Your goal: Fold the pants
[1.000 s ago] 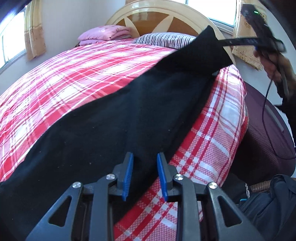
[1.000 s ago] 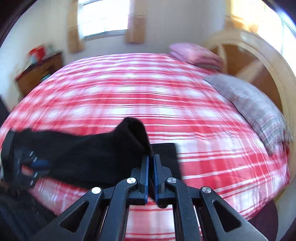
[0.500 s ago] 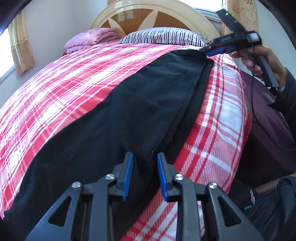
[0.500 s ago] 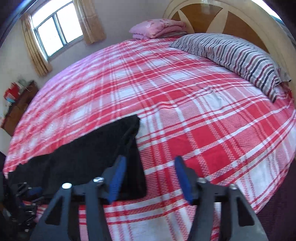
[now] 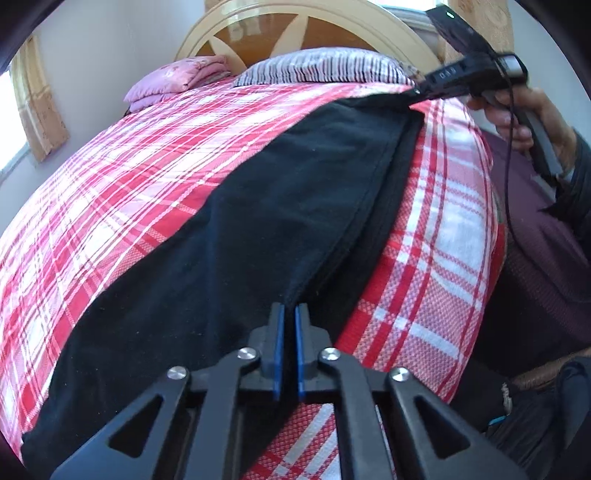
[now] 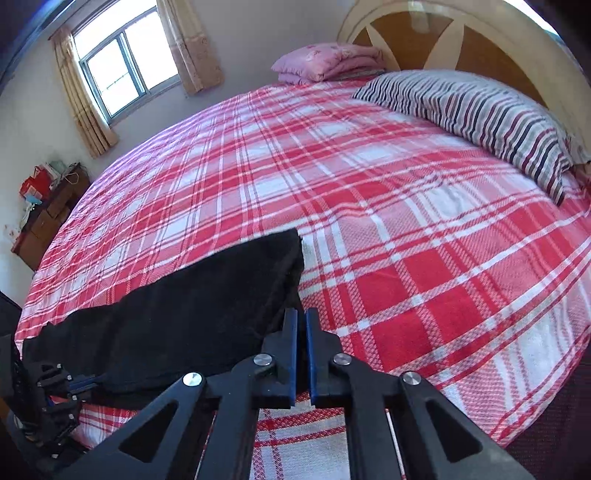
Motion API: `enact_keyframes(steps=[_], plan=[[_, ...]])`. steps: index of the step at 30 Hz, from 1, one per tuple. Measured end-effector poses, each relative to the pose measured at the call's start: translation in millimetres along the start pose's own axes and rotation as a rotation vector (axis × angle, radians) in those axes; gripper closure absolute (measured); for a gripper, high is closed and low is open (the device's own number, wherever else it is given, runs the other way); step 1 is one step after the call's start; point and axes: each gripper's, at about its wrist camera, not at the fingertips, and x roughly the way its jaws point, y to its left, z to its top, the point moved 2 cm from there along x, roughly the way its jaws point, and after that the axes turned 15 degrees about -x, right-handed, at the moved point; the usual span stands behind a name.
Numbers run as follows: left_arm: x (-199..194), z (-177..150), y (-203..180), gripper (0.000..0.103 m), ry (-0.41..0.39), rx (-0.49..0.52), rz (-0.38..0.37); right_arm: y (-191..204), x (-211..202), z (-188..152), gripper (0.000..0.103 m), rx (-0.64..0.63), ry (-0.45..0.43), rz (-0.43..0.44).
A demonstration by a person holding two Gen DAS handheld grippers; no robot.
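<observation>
The black pants lie stretched along the near side of the red plaid bed, one layer folded over another. My left gripper is shut on the pants' near edge at one end. My right gripper is shut on the pants at their other end, near the pillow side. The right gripper also shows in the left wrist view, pinching the far corner of the cloth. The left gripper shows in the right wrist view, low at the left.
The red plaid bed fills both views. A striped pillow and a folded pink blanket lie by the wooden headboard. A dark bag sits on the floor beside the bed. A wooden dresser stands by the window.
Both grippers have closed on the pants: the left from open, the right after opening half a second ago. The pants, lifted a second ago, now lie flat on the bed.
</observation>
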Motion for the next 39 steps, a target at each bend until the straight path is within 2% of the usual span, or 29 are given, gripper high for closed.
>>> enact_keyframes(steps=[4, 8, 9, 11, 12, 14, 16, 18, 19, 22, 29, 32, 36, 37, 39], plan=[[-13.4, 5.5, 7.8, 0.098, -0.014, -0.064, -0.076, -0.7, -16.5, 4.6, 0.102, -0.006, -0.041, -0.013], [-12.7, 7.3, 6.9, 0.098, -0.010, -0.059, -0.075, -7.1, -13.5, 4.4, 0.099, 0.033, -0.030, 0.015], [-10.3, 6.4, 6.7, 0.098, -0.002, -0.058, -0.077, -7.4, -11.2, 3.8, 0.093, 0.042, -0.024, 0.022], [-5.7, 4.1, 5.9, 0.098, 0.012, -0.055, -0.078, -8.1, -5.6, 1.2, 0.030, 0.055, -0.013, 0.038], [-3.1, 3.9, 7.7, 0.098, 0.016, -0.057, -0.079, -8.2, -4.0, -0.1, 0.029, 0.067, -0.021, 0.067], [-1.5, 3.9, 8.3, 0.098, 0.019, -0.063, -0.082, -7.1, -1.3, -1.8, 0.031, 0.082, -0.021, 0.098], [-1.5, 5.0, 10.0, 0.098, 0.020, -0.069, -0.084, -3.4, -0.2, -1.2, 0.040, 0.062, -0.018, 0.080], [-2.7, 4.9, 10.0, 0.098, 0.018, -0.068, -0.083, -1.8, 0.9, -1.1, 0.062, 0.061, -0.017, 0.091], [-2.8, 5.2, 10.1, 0.098, 0.019, -0.069, -0.082, 1.3, 2.8, -0.8, 0.087, 0.033, -0.002, 0.065], [-4.4, 5.7, 11.0, 0.098, 0.017, -0.078, -0.090, 6.0, 3.7, -2.5, 0.097, -0.005, 0.006, 0.021], [-30.1, 9.9, 21.1, 0.098, -0.020, -0.133, -0.167, 15.3, -31.6, -2.0, 0.098, -0.048, -0.065, -0.009], [-29.6, 3.7, 18.3, 0.098, -0.008, -0.127, -0.181, 10.5, -27.2, -6.8, 0.098, -0.035, -0.042, -0.015], [-13.2, -7.5, 11.4, 0.098, 0.014, -0.099, -0.141, -2.2, -2.4, -19.2, 0.097, -0.003, 0.023, -0.030], [-7.2, -9.6, 10.2, 0.098, 0.031, -0.097, -0.130, -6.7, 2.0, -21.6, 0.095, 0.022, 0.024, -0.015], [-2.2, -11.9, 8.9, 0.097, 0.021, -0.088, -0.094, -12.2, 2.1, -23.0, 0.078, 0.049, 0.019, -0.018]])
